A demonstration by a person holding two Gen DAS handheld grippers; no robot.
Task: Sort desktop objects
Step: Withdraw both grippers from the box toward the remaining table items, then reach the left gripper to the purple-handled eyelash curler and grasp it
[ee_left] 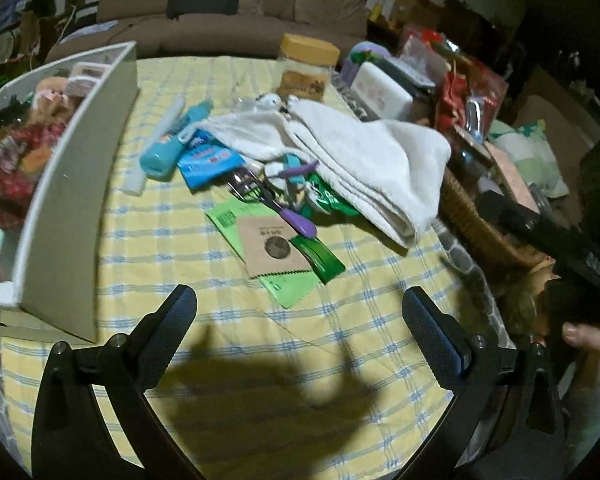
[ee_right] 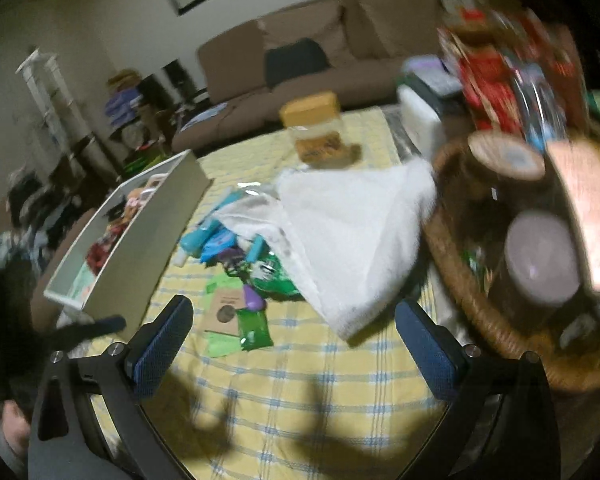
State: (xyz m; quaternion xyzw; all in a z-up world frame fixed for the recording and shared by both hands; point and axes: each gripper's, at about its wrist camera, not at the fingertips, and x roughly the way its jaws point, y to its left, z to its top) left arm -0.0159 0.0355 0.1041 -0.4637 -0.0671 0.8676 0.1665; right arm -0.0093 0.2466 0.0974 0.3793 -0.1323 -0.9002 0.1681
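A pile of small objects lies mid-table on the yellow checked cloth [ee_left: 260,340]: a folded white towel [ee_left: 372,168], a teal bottle [ee_left: 172,148], a blue packet [ee_left: 208,160], a purple-handled eyelash curler [ee_left: 276,204], a brown sachet [ee_left: 274,248] on green packets [ee_left: 292,284]. A yellow-lidded jar [ee_left: 306,66] stands behind them. My left gripper [ee_left: 300,316] is open and empty, above the cloth in front of the pile. My right gripper [ee_right: 294,328] is open and empty, also short of the pile, with the towel [ee_right: 340,232] ahead.
A white open box [ee_left: 72,200] with toys and wrappers stands at the left, also in the right wrist view [ee_right: 140,240]. A wicker basket [ee_right: 480,304] with jars and boxes sits at the right table edge. A brown sofa [ee_left: 228,20] stands behind the table.
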